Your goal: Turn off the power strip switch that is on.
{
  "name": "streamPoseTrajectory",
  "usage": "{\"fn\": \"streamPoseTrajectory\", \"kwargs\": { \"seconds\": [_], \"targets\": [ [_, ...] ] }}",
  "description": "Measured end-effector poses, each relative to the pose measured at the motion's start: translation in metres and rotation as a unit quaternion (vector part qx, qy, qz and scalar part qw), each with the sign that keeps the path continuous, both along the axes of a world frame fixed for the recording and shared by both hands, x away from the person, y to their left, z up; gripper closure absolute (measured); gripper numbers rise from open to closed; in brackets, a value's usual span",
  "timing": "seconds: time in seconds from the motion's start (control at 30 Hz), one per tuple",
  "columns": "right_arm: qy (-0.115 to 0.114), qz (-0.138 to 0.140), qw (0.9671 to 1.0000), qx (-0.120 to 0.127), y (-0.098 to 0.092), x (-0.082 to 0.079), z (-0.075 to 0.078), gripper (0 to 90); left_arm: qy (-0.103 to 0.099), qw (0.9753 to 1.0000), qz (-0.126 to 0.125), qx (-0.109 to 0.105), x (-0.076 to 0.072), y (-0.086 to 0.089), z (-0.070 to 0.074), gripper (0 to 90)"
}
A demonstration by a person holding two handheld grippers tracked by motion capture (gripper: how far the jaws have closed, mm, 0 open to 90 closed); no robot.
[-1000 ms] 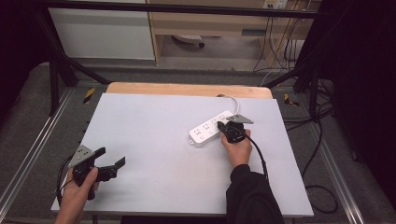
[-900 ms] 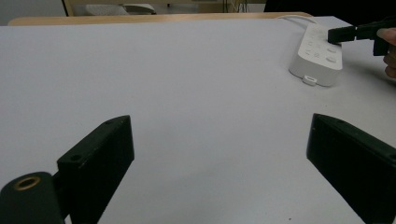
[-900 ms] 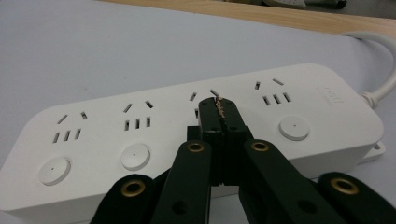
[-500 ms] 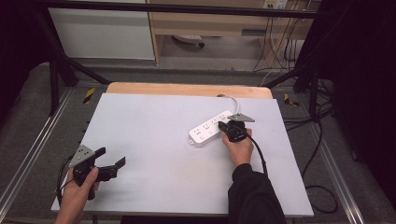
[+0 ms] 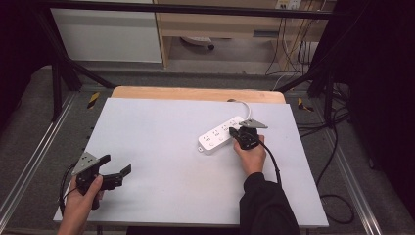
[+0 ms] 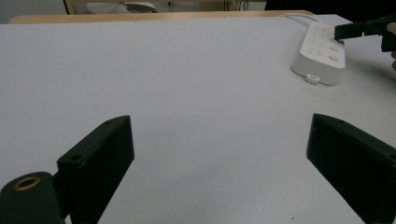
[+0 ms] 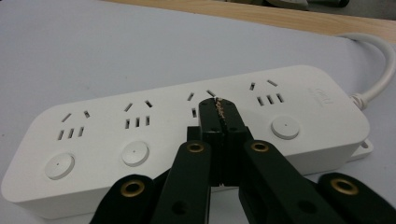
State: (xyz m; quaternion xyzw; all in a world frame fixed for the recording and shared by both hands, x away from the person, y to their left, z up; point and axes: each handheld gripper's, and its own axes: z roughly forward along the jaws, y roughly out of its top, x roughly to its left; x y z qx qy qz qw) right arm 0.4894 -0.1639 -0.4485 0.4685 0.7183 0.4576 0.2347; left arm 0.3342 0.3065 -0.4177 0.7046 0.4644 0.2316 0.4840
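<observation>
The person's right forearm, in a dark sleeve, reaches up from the near edge of the table (image 5: 161, 127), and the right hand (image 5: 252, 155) holds the right gripper (image 5: 240, 133) over the white power strip (image 5: 219, 137), which lies slantwise on the grey surface a little right of centre, its white cable (image 5: 243, 107) curling off toward the far wooden edge. The right gripper's jaws are pressed together, empty, their joined tips resting over the strip's top face (whether they actually touch it I cannot tell). From the right gripper view the tips (image 7: 218, 116) sit just below the third socket group, between two of the round buttons (image 7: 135, 153); the high view is too small to show those details. Over at the near left corner, the left hand (image 5: 80, 203) holds the left gripper (image 5: 117, 170) low above the bare table, well apart from the strip, its jaws spread wide with nothing between them. The left gripper view looks across the open tabletop and catches the strip (image 6: 321, 52) far off at the right, with the right gripper (image 6: 359, 31) reaching over it.
</observation>
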Motion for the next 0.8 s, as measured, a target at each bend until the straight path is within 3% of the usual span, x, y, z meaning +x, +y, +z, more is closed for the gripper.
{"fn": "streamPoseTrajectory", "kwargs": {
  "seconds": [0.13,0.33,0.8],
  "targets": [
    [-0.001,0.0,1.0,0.0,0.0002,0.0002,0.0003,90.0,0.001,1.0,0.0,0.0,0.0001,0.0,-0.0001,7.4],
    [0.012,0.006,0.9997,0.018,-0.0002,0.0008,0.0011,90.0,0.001,1.0,0.0,0.0,0.0002,0.0004,-0.0003,7.4],
    [-0.004,0.002,0.9997,0.023,-0.004,-0.0026,0.0098,90.0,0.002,1.0,-0.001,0.003,0.0005,0.0005,-0.0006,7.4]
  ]
}}
